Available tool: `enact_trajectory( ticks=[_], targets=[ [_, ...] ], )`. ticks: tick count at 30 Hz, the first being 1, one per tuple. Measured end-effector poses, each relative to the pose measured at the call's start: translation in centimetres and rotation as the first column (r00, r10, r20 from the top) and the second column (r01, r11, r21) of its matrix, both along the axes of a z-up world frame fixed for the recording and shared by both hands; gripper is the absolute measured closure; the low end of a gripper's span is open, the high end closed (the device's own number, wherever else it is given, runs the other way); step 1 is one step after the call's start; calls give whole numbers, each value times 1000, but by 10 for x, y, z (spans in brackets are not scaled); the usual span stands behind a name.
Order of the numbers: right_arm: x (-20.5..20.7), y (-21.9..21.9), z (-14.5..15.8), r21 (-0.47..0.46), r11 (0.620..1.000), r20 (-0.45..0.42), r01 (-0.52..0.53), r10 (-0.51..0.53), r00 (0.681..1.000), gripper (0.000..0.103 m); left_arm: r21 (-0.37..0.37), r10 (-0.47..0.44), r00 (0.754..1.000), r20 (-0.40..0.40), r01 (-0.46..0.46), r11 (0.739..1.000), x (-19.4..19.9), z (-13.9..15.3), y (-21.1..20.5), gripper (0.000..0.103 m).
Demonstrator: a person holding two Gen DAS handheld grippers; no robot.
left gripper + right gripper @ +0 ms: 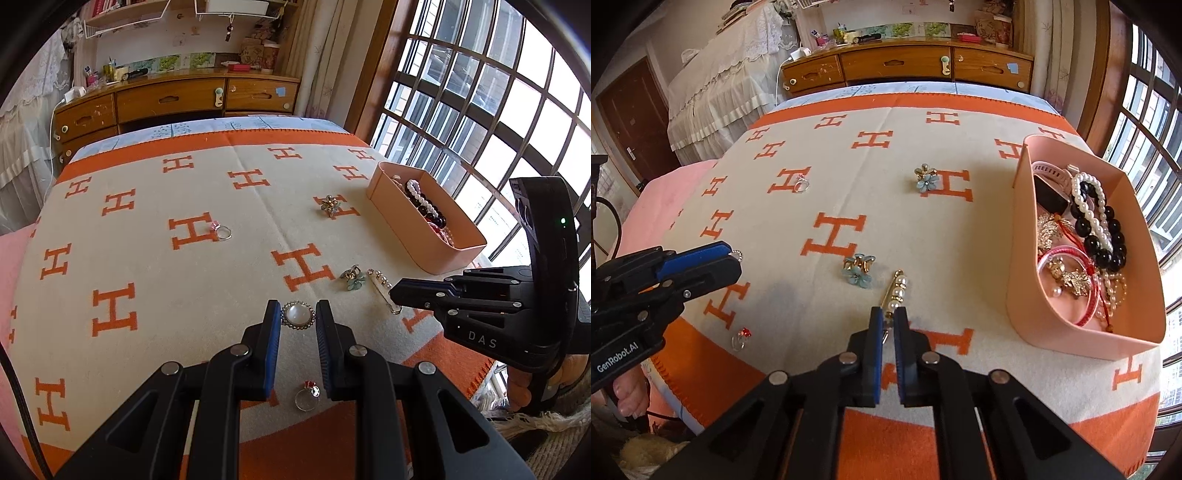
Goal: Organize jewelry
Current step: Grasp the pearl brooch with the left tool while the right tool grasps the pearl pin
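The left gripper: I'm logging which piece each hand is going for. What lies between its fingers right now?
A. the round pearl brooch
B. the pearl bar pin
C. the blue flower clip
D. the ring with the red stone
A: the left gripper brackets the round pearl brooch on the blanket, fingers apart on either side.
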State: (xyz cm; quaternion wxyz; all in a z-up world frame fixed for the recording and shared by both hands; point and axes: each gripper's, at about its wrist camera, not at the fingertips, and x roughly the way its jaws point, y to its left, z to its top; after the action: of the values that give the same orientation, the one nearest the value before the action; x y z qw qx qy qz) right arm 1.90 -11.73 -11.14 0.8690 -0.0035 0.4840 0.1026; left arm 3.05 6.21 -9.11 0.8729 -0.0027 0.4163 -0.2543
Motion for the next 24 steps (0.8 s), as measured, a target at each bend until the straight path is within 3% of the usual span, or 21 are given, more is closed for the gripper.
enact_trajectory(
  ticks=[14,24],
  targets=[
    [-24,-15,41,86,996,111,-24,14,994,103,13,-28,999,41,28,1000,-13,21,-18,86],
    [-12,-9,14,177,982,-42,-66,74,996,97,22,-19,999,48,18,1000,-18,25,-23,86]
  ],
)
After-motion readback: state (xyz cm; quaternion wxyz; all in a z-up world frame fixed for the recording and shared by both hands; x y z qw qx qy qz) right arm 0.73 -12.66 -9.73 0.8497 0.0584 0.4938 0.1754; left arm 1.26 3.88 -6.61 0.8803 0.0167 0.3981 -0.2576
